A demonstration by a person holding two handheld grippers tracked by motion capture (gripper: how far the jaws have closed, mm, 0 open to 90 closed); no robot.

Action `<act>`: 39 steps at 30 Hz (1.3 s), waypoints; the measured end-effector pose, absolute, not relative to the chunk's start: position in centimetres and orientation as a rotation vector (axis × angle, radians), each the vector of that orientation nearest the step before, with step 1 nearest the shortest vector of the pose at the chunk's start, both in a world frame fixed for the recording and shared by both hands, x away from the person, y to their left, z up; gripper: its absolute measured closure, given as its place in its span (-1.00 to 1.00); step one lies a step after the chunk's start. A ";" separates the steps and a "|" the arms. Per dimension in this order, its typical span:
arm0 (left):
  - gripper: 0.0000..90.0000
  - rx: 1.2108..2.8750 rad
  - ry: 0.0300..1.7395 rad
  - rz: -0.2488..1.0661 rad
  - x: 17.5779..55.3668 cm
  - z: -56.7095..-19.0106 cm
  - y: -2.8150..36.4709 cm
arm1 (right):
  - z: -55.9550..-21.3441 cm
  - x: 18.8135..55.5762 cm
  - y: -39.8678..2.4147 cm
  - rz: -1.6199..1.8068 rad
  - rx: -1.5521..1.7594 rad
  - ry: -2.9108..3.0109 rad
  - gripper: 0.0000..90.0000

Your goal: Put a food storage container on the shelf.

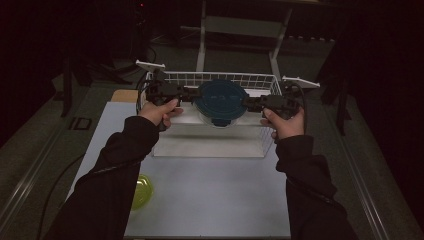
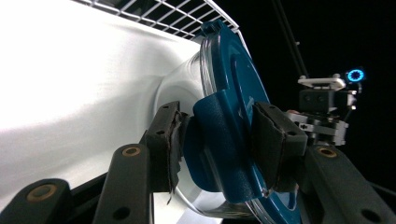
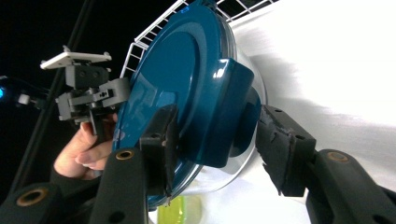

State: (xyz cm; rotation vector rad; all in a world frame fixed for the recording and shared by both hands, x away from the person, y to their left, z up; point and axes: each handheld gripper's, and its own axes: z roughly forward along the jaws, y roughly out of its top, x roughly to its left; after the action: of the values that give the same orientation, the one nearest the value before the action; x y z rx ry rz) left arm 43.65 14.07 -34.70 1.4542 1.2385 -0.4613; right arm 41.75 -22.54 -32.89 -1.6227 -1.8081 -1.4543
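high view: dim room, dark floor, pale frame legs at the back. white table (image 1: 210, 195) lit, rest near black. white tray (image 1: 210, 142) toward the far edge, white wire basket (image 1: 220, 78) behind it. round container with blue lid (image 1: 220, 97) held up over the tray's far part, between both grippers. left gripper (image 1: 187, 93) on its left clip, right gripper (image 1: 252, 102) on its right clip. yellow-green lid (image 1: 142, 191) near the left edge of the table, half hidden behind the left sleeve. jaw tips too small and dark here to read grip.

left gripper view: container (image 2: 229, 93) turned on edge, clear bowl toward the white tray surface, blue lid toward the dark room. left gripper (image 2: 217, 140) straddles the lid's side clip; outer pad touching the lid face, inner pad frayed with a slight gap to the clip, so no firm clamp seen. right gripper (image 2: 322, 112) beyond, partly cut by the lid. basket wire at top, cut off by the frame.

right gripper view: right gripper (image 3: 219, 135) around the opposite clip; one pad against the lid top, other pad clearly off the bowl, jaws loose, not pinching. container (image 3: 187, 84) bottom edge hidden by the jaws. left gripper (image 3: 88, 93) and hand behind the lid. yellow-green lid (image 3: 180, 210) blurred at the bottom. background black, nothing readable.
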 end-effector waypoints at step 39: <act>-0.34 1.585 0.980 -0.062 33.8 -32.7 16.0 | -31.6 33.2 -21.2 -1.529 -1.407 -2.187 1.00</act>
State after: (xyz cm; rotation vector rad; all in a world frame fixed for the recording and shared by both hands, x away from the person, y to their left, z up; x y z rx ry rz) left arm 33.79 16.00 -32.74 1.5850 0.9797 -0.0625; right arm 33.22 -21.24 -31.60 -1.4069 -2.1868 -1.5289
